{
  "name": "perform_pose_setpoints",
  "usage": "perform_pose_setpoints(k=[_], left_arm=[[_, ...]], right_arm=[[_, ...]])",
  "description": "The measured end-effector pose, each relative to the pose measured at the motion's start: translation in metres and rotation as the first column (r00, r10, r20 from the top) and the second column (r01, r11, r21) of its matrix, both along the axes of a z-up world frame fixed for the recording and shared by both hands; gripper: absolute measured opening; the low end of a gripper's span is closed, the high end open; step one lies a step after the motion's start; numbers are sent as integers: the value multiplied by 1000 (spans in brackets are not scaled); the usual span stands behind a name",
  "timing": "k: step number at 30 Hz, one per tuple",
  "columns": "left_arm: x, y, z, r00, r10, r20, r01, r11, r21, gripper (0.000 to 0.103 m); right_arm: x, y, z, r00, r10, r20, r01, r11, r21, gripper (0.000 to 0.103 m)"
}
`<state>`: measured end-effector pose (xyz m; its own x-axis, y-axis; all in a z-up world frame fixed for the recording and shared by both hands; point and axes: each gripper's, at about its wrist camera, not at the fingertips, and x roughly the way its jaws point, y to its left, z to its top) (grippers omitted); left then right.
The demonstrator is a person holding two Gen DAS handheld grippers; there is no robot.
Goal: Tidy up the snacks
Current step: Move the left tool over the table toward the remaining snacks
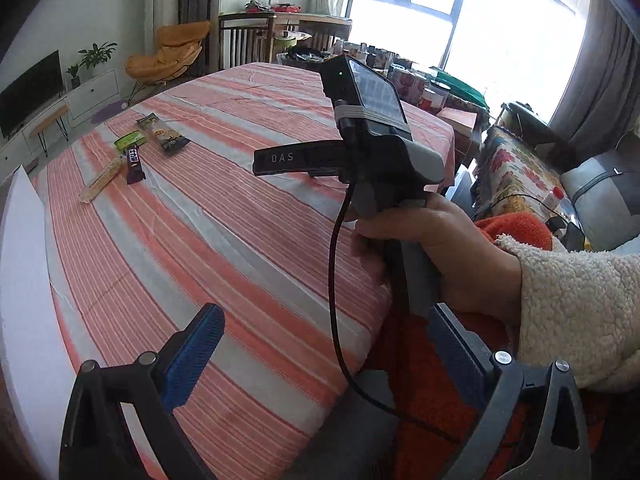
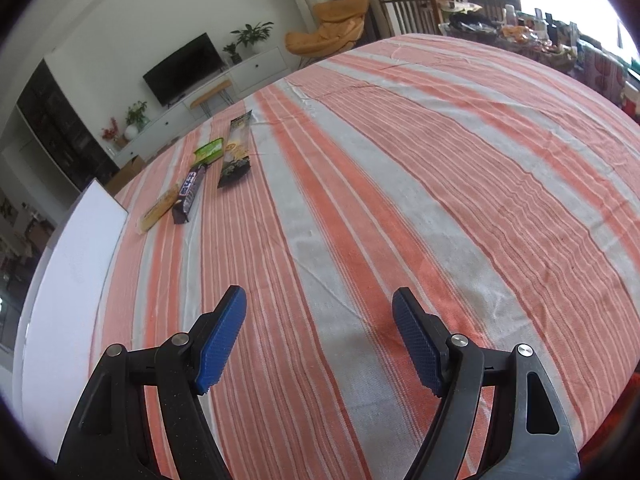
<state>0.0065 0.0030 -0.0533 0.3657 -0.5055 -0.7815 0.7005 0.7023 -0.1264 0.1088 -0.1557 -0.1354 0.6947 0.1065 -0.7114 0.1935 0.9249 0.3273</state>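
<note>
Several snack packets lie on the striped tablecloth at the far left: a long dark packet, a green packet, a purple bar and a yellow bar. My right gripper is open and empty above the cloth, well short of the snacks. My left gripper is open and empty near the table's front edge. The right device and its hand show in the left wrist view.
A white board stands at the table's left edge. Behind the table are a TV, an orange chair and a cluttered side table. A sofa with a patterned throw is at right.
</note>
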Motion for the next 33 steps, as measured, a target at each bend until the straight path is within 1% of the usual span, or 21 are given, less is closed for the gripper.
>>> perform_pose_setpoints(k=[2, 4, 7, 10, 13, 16, 18, 21, 22, 24, 26, 27, 29, 30, 31, 33], left_arm=[[0, 3, -10, 1000, 4, 21, -5, 999, 52, 100], [3, 8, -20, 999, 19, 28, -21, 996, 81, 100], [8, 14, -27, 999, 36, 31, -39, 995, 93, 100], [12, 20, -27, 998, 34, 53, -39, 994, 100, 100], [16, 22, -27, 998, 18, 54, -23, 996, 91, 100], [21, 21, -28, 998, -10, 68, 2, 993, 116, 100], [27, 23, -28, 999, -13, 52, 7, 994, 106, 100], [37, 27, -26, 998, -9, 69, 1, 993, 119, 100], [42, 29, -25, 998, 10, 64, -17, 993, 118, 100], [50, 32, -19, 998, 50, 46, -54, 996, 75, 100], [59, 28, -8, 994, 94, 54, -97, 994, 59, 100], [67, 24, -1, 991, 123, 54, -126, 990, 56, 100], [94, 22, 15, 982, 189, 12, -189, 982, 24, 100], [113, 23, 22, 972, 233, -21, -232, 973, 9, 100], [134, 25, 26, 956, 286, -59, -286, 958, 8, 100], [181, 33, 26, 907, 397, -137, -398, 917, 23, 100]], right_arm=[[1, 1, -1, 1000, 4, -5, -4, 1000, 4, 78], [2, 3, -1, 1000, 11, -5, -11, 1000, 0, 78], [0, 2, 1, 1000, 12, 3, -12, 1000, 0, 78], [-1, -1, 0, 1000, 3, 7, -3, 1000, 10, 78], [2, 0, -3, 1000, 9, -9, -9, 1000, 12, 78], [2, 3, -2, 1000, 19, -4, -19, 1000, -3, 79], [1, 3, -1, 1000, 19, -1, -19, 1000, -8, 79], [1, 1, -1, 1000, 15, -1, -15, 1000, -2, 79], [1, 1, -1, 1000, 13, -1, -13, 1000, 2, 79], [1, 0, -1, 1000, 12, 0, -12, 1000, 9, 79], [1, 0, -1, 1000, 14, 2, -14, 1000, 18, 79], [1, -1, -2, 1000, 15, 2, -15, 1000, 23, 79], [1, -1, -2, 1000, 17, 0, -17, 999, 31, 79], [2, 0, -3, 1000, 20, -1, -20, 999, 34, 79], [2, 0, -3, 1000, 23, -2, -23, 999, 36, 79], [2, 0, -3, 1000, 27, 0, -27, 999, 41, 79]])
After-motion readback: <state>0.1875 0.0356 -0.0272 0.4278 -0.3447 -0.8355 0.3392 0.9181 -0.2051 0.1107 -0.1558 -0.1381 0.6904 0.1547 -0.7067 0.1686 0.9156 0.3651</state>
